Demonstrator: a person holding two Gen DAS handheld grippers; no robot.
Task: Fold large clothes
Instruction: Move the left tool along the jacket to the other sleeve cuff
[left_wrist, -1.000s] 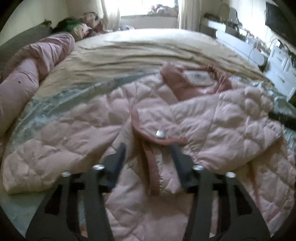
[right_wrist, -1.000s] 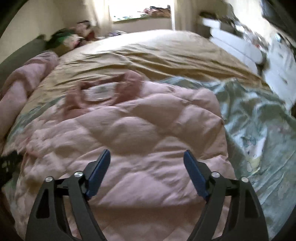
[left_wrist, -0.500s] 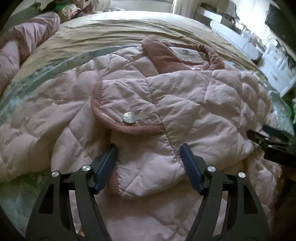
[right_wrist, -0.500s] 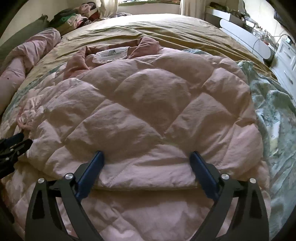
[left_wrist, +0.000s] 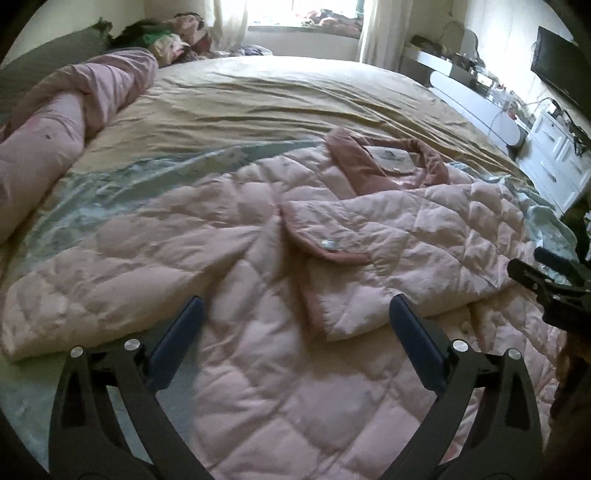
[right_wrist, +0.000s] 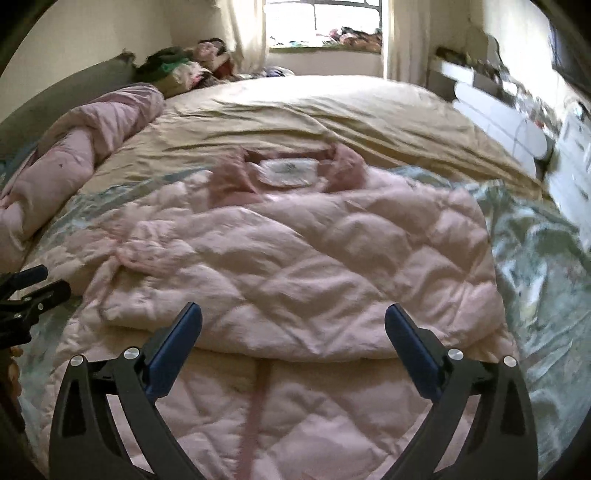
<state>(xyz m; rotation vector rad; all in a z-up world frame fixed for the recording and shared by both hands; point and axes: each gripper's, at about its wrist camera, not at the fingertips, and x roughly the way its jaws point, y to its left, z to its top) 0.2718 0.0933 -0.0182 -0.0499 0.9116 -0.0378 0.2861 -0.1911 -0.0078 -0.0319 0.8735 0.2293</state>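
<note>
A pale pink quilted jacket (left_wrist: 258, 258) lies spread on the bed, collar and white label (left_wrist: 393, 158) at the far side. One sleeve with a dusty-pink cuff and a silver snap (left_wrist: 327, 244) is folded across its front. My left gripper (left_wrist: 295, 317) hovers above the jacket's lower part, jaws opening wide, nothing between them. In the right wrist view the jacket (right_wrist: 295, 266) shows the folded-over sleeve as a thick bundle. My right gripper (right_wrist: 293, 321) stands just in front of that fold, jaws opening, empty. Each gripper shows at the edge of the other's view.
The bed carries a tan sheet (left_wrist: 295, 99) and a pale green patterned cover (right_wrist: 535, 266). A rolled pink blanket (left_wrist: 55, 125) lies along the left edge. Clothes pile near the window (right_wrist: 184, 66). White drawers (left_wrist: 557, 162) stand at the right.
Both grippers pulled back from the jacket and opened wider. The left one let go of the cuffed sleeve edge, which now lies folded over the front.
</note>
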